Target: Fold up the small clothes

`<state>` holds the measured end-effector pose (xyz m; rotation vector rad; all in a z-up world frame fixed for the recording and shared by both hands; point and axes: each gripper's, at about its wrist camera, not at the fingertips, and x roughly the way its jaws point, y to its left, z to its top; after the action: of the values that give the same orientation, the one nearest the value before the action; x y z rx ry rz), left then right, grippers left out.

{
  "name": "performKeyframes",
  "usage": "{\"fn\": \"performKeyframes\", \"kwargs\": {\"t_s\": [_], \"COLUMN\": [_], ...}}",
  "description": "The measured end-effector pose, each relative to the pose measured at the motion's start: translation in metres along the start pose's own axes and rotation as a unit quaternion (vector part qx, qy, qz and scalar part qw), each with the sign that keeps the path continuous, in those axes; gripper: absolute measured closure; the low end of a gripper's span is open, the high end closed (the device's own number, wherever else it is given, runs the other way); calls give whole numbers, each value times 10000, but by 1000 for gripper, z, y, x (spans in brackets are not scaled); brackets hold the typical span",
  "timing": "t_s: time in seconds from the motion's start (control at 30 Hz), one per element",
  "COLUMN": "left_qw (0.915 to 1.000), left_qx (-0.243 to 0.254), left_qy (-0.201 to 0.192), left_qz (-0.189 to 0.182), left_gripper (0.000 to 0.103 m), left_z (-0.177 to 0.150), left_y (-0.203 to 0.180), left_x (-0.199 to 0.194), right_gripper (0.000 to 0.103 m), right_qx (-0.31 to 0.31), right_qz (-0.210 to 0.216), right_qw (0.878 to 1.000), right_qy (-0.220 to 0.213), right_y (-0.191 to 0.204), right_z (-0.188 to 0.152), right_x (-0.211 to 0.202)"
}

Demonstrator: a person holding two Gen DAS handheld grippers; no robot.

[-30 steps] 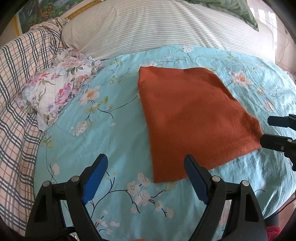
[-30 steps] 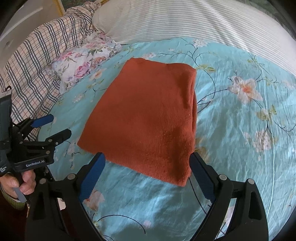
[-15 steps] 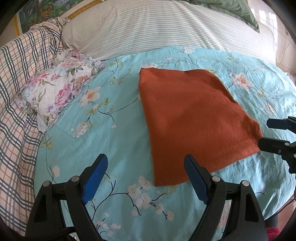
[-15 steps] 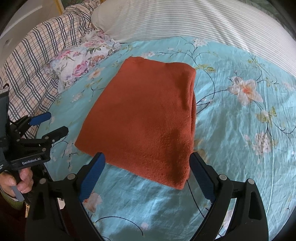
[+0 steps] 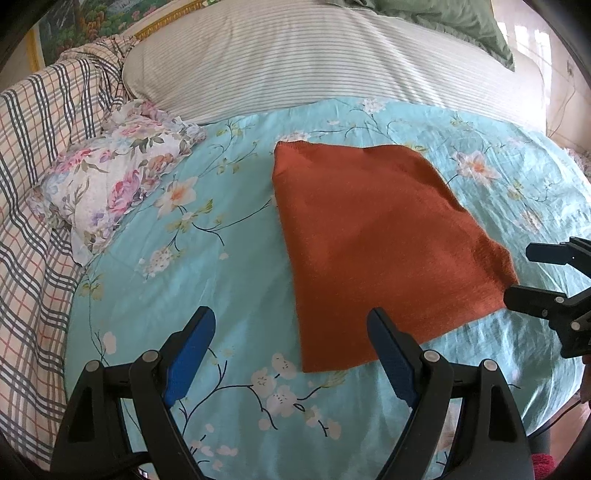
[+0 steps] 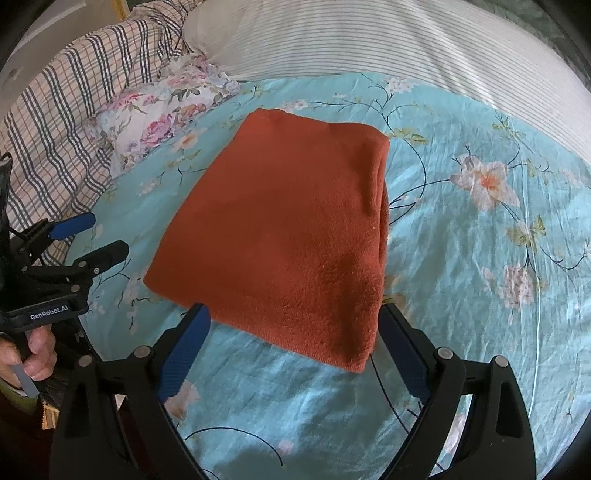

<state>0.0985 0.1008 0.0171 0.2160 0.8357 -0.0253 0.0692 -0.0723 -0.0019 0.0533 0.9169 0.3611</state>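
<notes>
A folded rust-orange garment (image 5: 380,243) lies flat on the turquoise floral bedsheet (image 5: 207,266); it also shows in the right wrist view (image 6: 288,229) with its thick folded edge on the right. My left gripper (image 5: 291,350) is open and empty, above the sheet near the garment's near-left corner. My right gripper (image 6: 291,347) is open and empty, its jaws on either side of the garment's near edge. Each gripper shows in the other's view: the right one at the garment's right corner (image 5: 517,273), the left one to the garment's left (image 6: 92,236).
A floral cushion (image 5: 110,184) lies at the left of the sheet. A plaid blanket (image 5: 29,206) covers the far left. A striped pillow (image 5: 314,59) runs along the back, with a green pillow (image 5: 461,18) behind it.
Both grippers have drawn slightly nearer the garment's near edge. The garment has not moved and both grippers stay open.
</notes>
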Motion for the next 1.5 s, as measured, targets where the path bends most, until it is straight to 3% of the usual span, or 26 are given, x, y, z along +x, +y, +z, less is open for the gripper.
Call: {"fn": "performKeyframes", "kwargs": {"t_s": [1.5], "left_qw": [9997], "left_qx": [-22], "left_qy": [-215], "left_qz": [-151], "left_gripper": [18], "left_z": [-3], "left_y": [-6], "left_x": [-23], "right_gripper": [11], "right_qx": [-109], "right_qz": [-134], "right_qw": [9997], "right_qy": [-167], "right_y": [15], "right_z": [-5], "right_x": [-18]}}
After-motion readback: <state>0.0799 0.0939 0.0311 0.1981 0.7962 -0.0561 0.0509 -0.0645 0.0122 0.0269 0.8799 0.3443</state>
